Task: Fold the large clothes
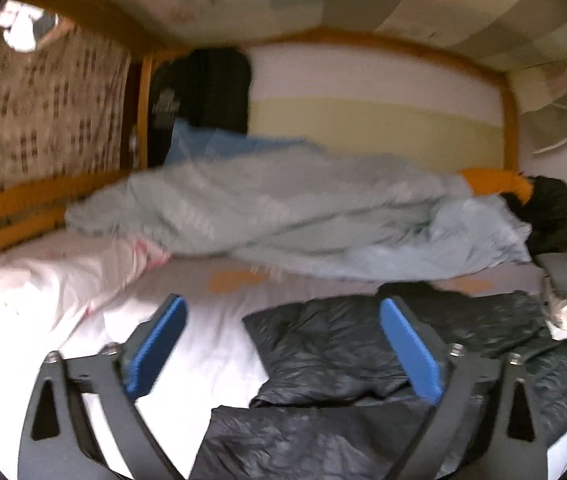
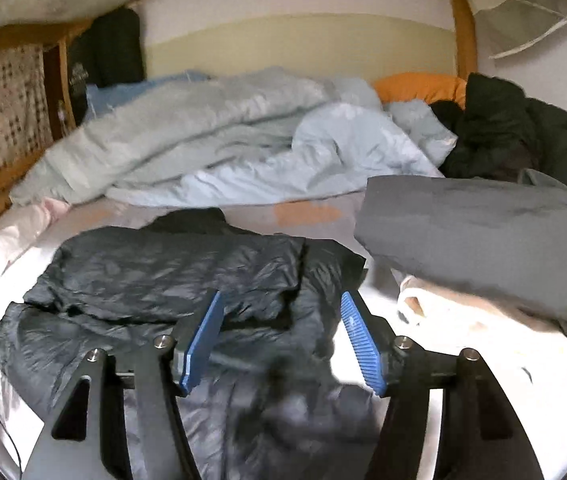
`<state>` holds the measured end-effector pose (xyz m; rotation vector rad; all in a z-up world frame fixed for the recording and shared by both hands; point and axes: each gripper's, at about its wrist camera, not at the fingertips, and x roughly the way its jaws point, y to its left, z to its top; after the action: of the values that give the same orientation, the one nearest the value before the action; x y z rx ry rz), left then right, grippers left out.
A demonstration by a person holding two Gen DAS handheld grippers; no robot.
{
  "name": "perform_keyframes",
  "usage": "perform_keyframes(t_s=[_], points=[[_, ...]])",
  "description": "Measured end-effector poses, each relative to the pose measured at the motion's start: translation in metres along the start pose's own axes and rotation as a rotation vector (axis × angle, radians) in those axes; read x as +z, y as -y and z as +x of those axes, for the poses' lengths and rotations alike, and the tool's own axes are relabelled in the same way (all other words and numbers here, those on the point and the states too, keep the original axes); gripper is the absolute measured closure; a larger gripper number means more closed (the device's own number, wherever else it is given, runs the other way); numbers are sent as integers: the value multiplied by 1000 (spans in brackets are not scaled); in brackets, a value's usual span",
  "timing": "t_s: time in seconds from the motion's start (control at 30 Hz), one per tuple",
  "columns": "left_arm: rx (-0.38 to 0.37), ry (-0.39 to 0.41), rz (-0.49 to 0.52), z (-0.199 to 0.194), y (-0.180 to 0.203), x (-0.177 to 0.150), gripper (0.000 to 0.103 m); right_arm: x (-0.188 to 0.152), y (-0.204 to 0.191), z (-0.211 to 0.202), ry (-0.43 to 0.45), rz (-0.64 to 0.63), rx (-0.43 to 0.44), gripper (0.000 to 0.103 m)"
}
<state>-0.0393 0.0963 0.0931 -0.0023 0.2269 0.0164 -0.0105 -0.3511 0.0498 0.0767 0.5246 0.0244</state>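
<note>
A black puffer jacket (image 1: 343, 364) lies spread on the white bed sheet (image 1: 211, 344), partly folded over itself. It also shows in the right wrist view (image 2: 171, 276). My left gripper (image 1: 283, 340) is open and empty, with blue pads (image 1: 411, 352), hovering over the jacket's left edge. My right gripper (image 2: 281, 332) is open and empty, just above the jacket's lower right part. Neither gripper holds cloth.
A rumpled light-blue duvet (image 2: 223, 148) lies across the back of the bed. A grey garment (image 2: 483, 240) sits on a folded cream cloth (image 2: 483, 332) at the right. Dark clothes (image 2: 523, 136) and an orange pillow (image 2: 419, 86) lie behind. A wooden rail (image 1: 15, 204) runs along the left.
</note>
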Motion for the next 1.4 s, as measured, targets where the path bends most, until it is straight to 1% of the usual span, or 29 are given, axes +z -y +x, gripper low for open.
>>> perform_keyframes(t_s=[0.03, 0.1, 0.17, 0.23, 0.27, 0.33, 0.43, 0.47, 0.5, 0.53, 0.57, 0.6, 0.73, 0.77, 0.8, 0.83, 0.87, 0.9, 0.93, 0.97, 1.03, 1.1, 1.13, 1.17, 1.27, 1.3, 1.33, 1.37, 1.4], points=[[-12, 20, 12, -8, 3, -1, 0, -5, -4, -10, 30, -6, 1, 19], [-56, 40, 45, -23, 14, -4, 0, -14, -12, -30, 90, -18, 10, 16], [-90, 24, 61, -35, 24, -11, 0, -24, -21, -45, 128, -29, 4, 16], [-136, 3, 49, -42, 28, -20, 0, -37, -29, -53, 145, -47, -35, 8], [-145, -3, 51, -45, 31, -25, 0, -45, -32, -54, 144, -56, -57, 7], [-130, -22, 78, -49, 39, -36, 0, -58, -35, -55, 124, -55, -93, 6], [-155, -62, 128, -56, 51, -52, 0, -75, -36, -53, 79, -70, -72, 6], [-173, -89, 151, -56, 57, -58, 0, -80, -39, -54, 71, -83, -69, 6], [-191, -134, 179, -53, 62, -65, 0, -84, -43, -56, 62, -97, -50, 6], [-206, -185, 201, -49, 69, -72, 0, -86, -46, -56, 50, -114, -24, 6], [-243, -252, 232, -43, 76, -80, 0, -90, -52, -56, 26, -148, 15, 6], [-266, -301, 267, -39, 82, -88, 0, -93, -57, -55, 8, -173, 39, 6], [-265, -400, 407, -30, 110, -113, 1, -110, -84, -49, -69, -295, 121, 6], [-244, -429, 434, -26, 113, -119, 1, -114, -89, -46, -83, -324, 135, 6], [-206, -467, 458, -19, 117, -126, 2, -120, -95, -43, -106, -364, 157, 6], [-177, -503, 466, -11, 116, -132, 4, -128, -102, -37, -136, -415, 169, 6], [-165, -534, 458, -6, 114, -138, 6, -134, -106, -33, -150, -445, 148, 6], [-155, -555, 443, -2, 111, -140, 6, -138, -109, -29, -158, -471, 114, 6], [-145, -558, 438, -1, 109, -141, 6, -144, -113, -24, -166, -513, 63, 6], [-129, -552, 441, 0, 108, -140, 6, -148, -115, -21, -170, -537, 38, 6], [-65, -541, 454, 1, 107, -142, 6, -156, -119, -15, -175, -587, -24, 6], [-29, -541, 430, 4, 102, -142, 6, -159, -120, -11, -170, -611, -99, 6], [-25, -538, 411, 5, 98, -140, 6, -160, -119, -7, -161, -610, -171, 6], [-17, -541, 398, 6, 94, -139, 6, -158, -115, -3, -159, -602, -210, 6], [29, -567, 333, 15, 77, -139, 6, -151, -99, 3, -176, -529, -269, 6], [37, -573, 311, 18, 72, -138, 10, -148, -92, 4, -178, -498, -288, 6], [37, -572, 293, 19, 68, -137, 18, -145, -88, 4, -176, -482, -299, 8], [44, -564, 285, 19, 67, -135, 41, -142, -84, 3, -173, -464, -306, 12], [61, -548, 287, 18, 66, -133, 61, -140, -80, 2, -175, -447, -298, 33]])
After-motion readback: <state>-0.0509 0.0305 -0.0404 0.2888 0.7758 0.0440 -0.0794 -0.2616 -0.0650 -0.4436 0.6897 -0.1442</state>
